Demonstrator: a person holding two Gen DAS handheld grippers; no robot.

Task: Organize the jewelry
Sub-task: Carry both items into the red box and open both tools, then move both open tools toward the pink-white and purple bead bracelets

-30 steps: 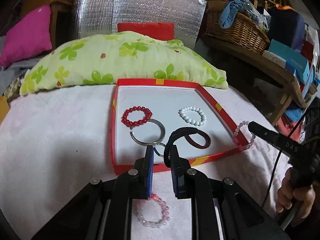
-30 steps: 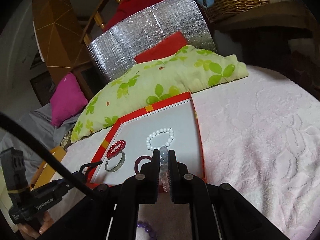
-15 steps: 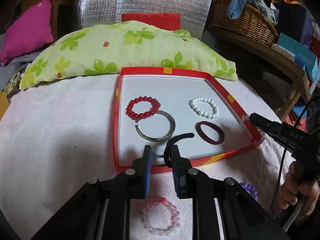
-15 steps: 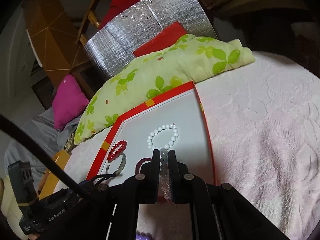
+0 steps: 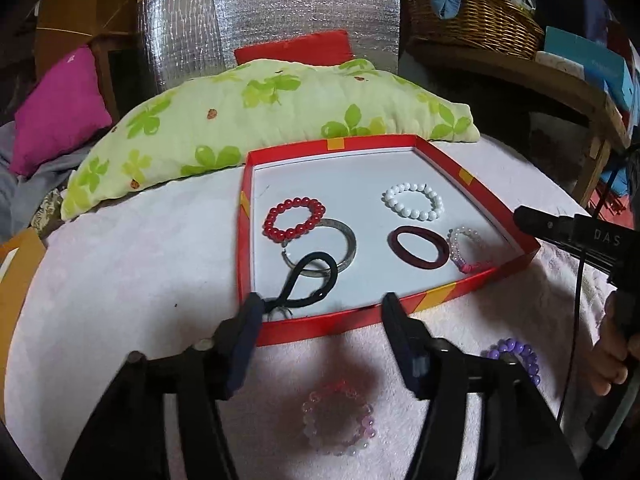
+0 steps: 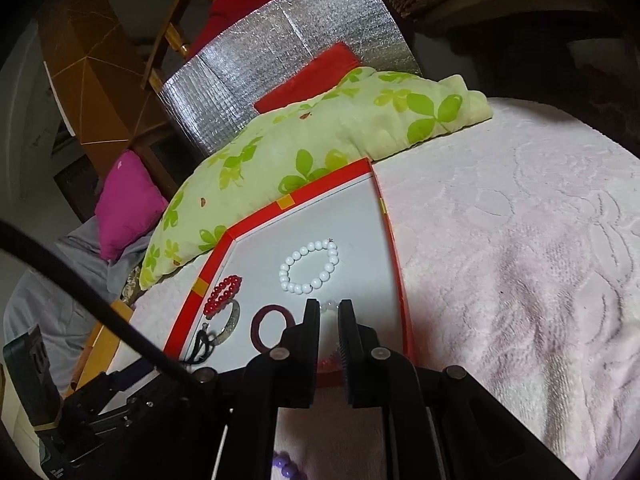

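Note:
A red-rimmed white tray (image 5: pixel 440 292) holds a red bead bracelet (image 5: pixel 294 218), a silver bangle (image 5: pixel 344 248), a white bead bracelet (image 5: pixel 414 202), a maroon band (image 5: pixel 418 247), a clear bead bracelet (image 5: pixel 466 250) and a black hair tie (image 5: pixel 310 280). My left gripper (image 5: pixel 320 312) is open at the tray's near rim, the black tie lying loose by its left finger. My right gripper (image 6: pixel 329 314) is slightly open above the clear bead bracelet (image 6: pixel 331 305), which lies in the tray. A pale pink bead bracelet (image 5: pixel 338 420) and a purple one (image 5: pixel 514 354) lie on the pink cover.
A green leaf-print pillow (image 5: pixel 260 120) lies behind the tray, with a magenta cushion (image 5: pixel 60 108) to the left. A wicker basket (image 5: pixel 472 20) and boxes stand on a wooden shelf at the right. The pink cover (image 6: pixel 520 260) stretches to the tray's right.
My left gripper opened and dropped the black hair tie into the tray. My right gripper parted its fingers and the clear bead bracelet now lies in the tray.

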